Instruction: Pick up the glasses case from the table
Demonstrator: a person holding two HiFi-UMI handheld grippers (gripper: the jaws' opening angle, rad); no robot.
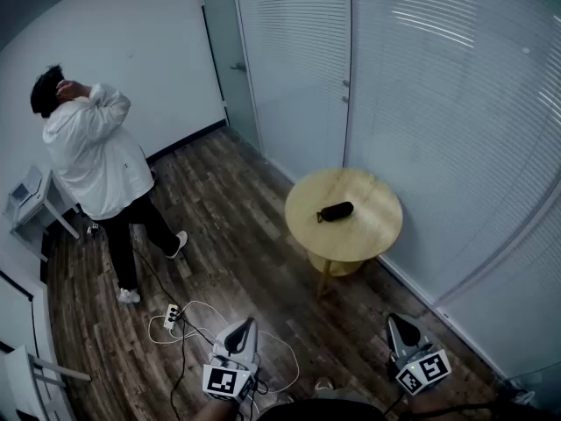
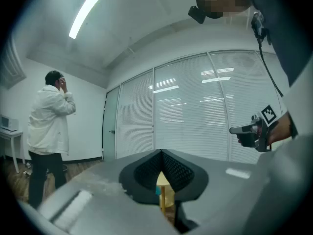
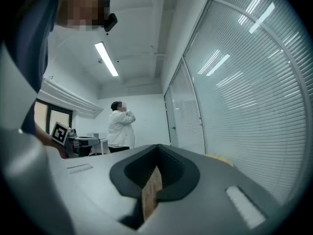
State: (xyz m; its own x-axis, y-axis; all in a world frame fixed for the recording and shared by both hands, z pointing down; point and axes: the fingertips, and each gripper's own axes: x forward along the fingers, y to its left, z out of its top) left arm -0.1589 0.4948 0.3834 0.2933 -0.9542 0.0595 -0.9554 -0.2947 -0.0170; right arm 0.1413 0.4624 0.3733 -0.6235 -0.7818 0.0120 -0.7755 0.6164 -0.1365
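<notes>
A black glasses case (image 1: 336, 210) lies near the middle of a round wooden table (image 1: 372, 226) that stands by the glass wall. Both grippers are held low and level, well short of the table and apart from the case. My left gripper (image 1: 247, 326) is shut with nothing in it; in the left gripper view its jaws (image 2: 161, 153) meet at the tips, and a strip of the table (image 2: 167, 194) shows through the gap below. My right gripper (image 1: 395, 320) is also shut and empty (image 3: 157, 147). The case is hidden in both gripper views.
A person in a white jacket (image 1: 92, 152) stands at the left on the wooden floor. A power strip with cables (image 1: 173, 316) lies on the floor ahead of the left gripper. Blinds-covered glass walls (image 1: 438, 103) run behind and to the right of the table.
</notes>
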